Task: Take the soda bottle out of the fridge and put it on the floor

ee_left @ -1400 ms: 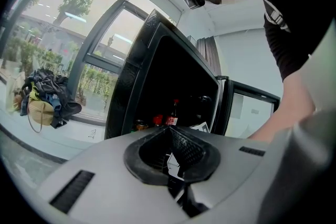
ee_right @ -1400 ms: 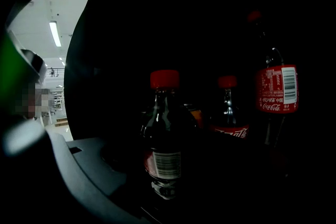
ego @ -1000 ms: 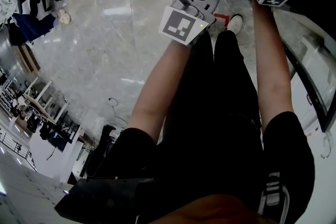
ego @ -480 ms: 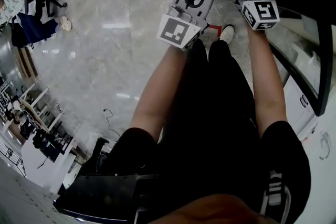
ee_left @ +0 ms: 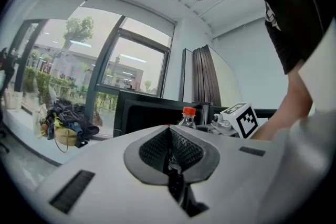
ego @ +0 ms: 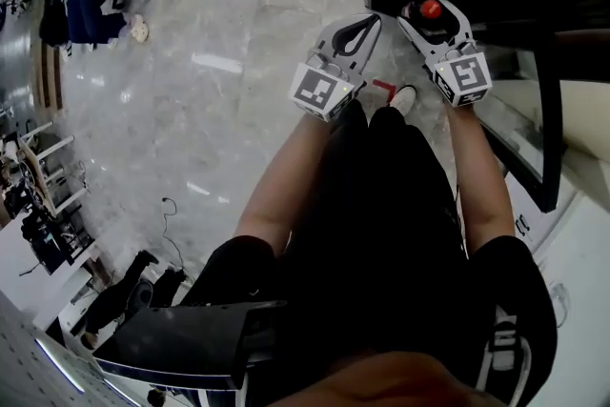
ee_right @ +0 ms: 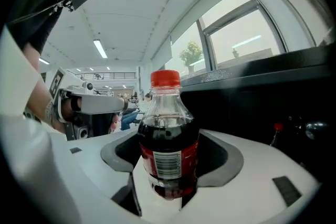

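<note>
The soda bottle [ee_right: 168, 139] is clear, glossy plastic with a smooth cap [ee_right: 165, 78]; the floor [ego: 219, 110] looks polished stone.

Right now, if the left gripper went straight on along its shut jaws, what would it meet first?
Most likely the soda bottle held in the right gripper, which shows just past the tips of the left gripper. If it missed that, it would meet the black fridge behind. Depth is unclear.

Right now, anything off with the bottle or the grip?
Nothing stands out. The soda bottle stands straight between the jaws of the right tool, red cap on, no spill visible. The left tool is shut and empty beside it.
</note>
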